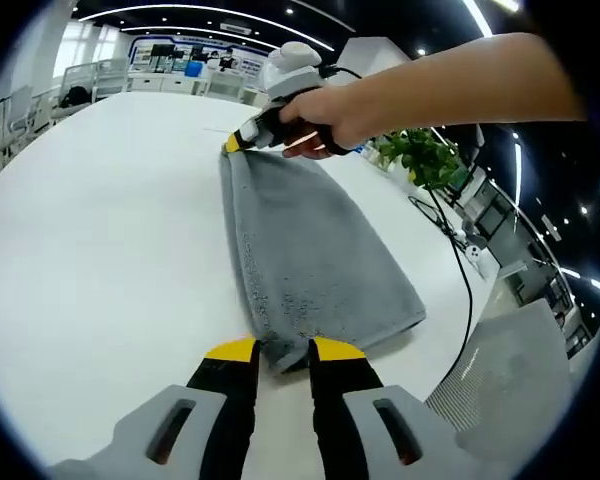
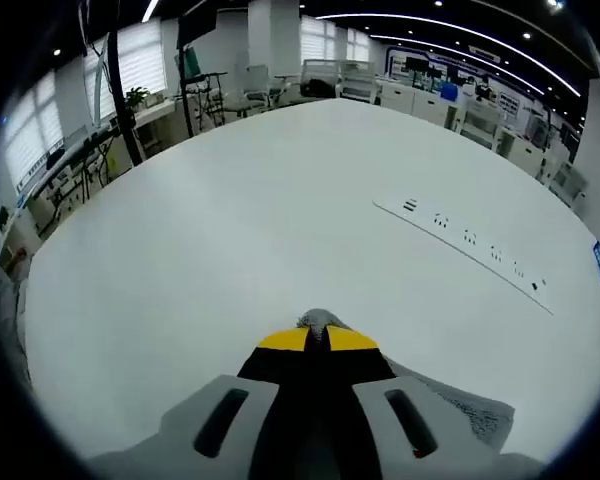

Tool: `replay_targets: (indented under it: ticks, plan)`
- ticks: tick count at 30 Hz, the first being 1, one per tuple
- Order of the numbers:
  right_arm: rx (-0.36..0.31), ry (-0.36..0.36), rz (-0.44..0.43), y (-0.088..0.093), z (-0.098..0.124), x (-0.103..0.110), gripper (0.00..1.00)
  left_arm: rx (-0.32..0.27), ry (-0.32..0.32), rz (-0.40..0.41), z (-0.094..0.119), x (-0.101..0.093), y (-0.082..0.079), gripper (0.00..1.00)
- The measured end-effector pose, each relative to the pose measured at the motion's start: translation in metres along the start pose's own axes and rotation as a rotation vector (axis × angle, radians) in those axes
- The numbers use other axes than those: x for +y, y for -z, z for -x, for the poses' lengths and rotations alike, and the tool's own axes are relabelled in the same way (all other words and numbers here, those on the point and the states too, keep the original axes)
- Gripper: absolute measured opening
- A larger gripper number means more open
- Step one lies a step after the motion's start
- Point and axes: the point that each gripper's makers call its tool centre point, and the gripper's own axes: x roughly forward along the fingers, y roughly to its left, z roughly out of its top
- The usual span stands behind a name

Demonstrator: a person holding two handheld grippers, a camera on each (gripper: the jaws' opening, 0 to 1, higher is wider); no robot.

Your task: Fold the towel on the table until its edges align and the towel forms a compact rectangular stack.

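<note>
Open office: ceiling light strips (image 2: 450,25), desks (image 2: 420,100) at back, potted plant (image 1: 425,155) nr table edge

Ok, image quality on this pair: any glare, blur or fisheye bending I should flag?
Left gripper view: sharp and evenly lit; the towel shows its pile clearly, though the table bulges from fisheye. Right gripper view: ceiling light strips curve, the table looks bright but not blown out, soft shadow under the right gripper.

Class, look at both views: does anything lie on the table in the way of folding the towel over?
Nothing visible does. Both hand-held grippers already pinch the towel, and the table around it is bare.
</note>
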Motion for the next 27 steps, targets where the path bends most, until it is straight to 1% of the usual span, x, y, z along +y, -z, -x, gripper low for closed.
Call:
replay_targets:
  ticks: [2, 4, 5, 7, 10, 13, 16, 18, 20, 22, 25, 26, 27]
  plan:
    - [-0.004, -0.001, -0.002, -0.001, 0.0, -0.001, 0.04, -0.01, -0.002, -0.007, 0.002, 0.0, -0.002, 0.24]
    - [-0.019, -0.015, -0.025, -0.003, 0.001, 0.001, 0.08, -0.013, -0.008, -0.014, 0.002, 0.001, -0.003, 0.25]
    - [-0.033, -0.023, -0.047, -0.005, 0.003, 0.004, 0.13, -0.019, -0.011, -0.016, 0.002, 0.001, -0.003, 0.24]
    - [-0.039, -0.025, -0.057, -0.008, 0.004, 0.005, 0.21, -0.028, -0.013, -0.022, 0.003, 0.0, -0.006, 0.24]
    - [-0.044, -0.021, -0.043, -0.01, 0.007, 0.004, 0.2, -0.034, -0.012, -0.037, 0.004, -0.002, -0.01, 0.24]
    - [-0.061, -0.02, -0.051, -0.014, 0.008, -0.001, 0.23, -0.036, -0.012, -0.047, 0.003, -0.002, -0.012, 0.24]
    - [-0.09, -0.022, -0.047, -0.021, 0.014, -0.004, 0.23, -0.043, -0.013, -0.048, 0.003, -0.001, -0.014, 0.24]
    - [-0.096, -0.031, -0.05, -0.022, 0.017, -0.005, 0.23, -0.044, -0.013, -0.052, 0.002, -0.001, -0.014, 0.24]
    - [-0.084, -0.042, -0.05, -0.02, 0.02, -0.004, 0.2, -0.044, -0.013, -0.056, 0.002, -0.001, -0.015, 0.24]
    - [-0.086, -0.051, -0.041, -0.021, 0.022, -0.006, 0.16, -0.05, -0.017, -0.06, 0.002, -0.001, -0.016, 0.23]
    - [-0.086, -0.047, -0.034, -0.019, 0.027, -0.01, 0.15, -0.058, -0.021, -0.056, 0.003, 0.0, -0.018, 0.23]
    - [-0.076, -0.051, -0.034, -0.017, 0.027, -0.011, 0.14, -0.059, -0.022, -0.057, 0.003, -0.001, -0.019, 0.23]
    - [-0.061, -0.073, -0.033, -0.012, 0.029, -0.007, 0.12, -0.06, -0.023, -0.057, 0.004, -0.001, -0.02, 0.23]
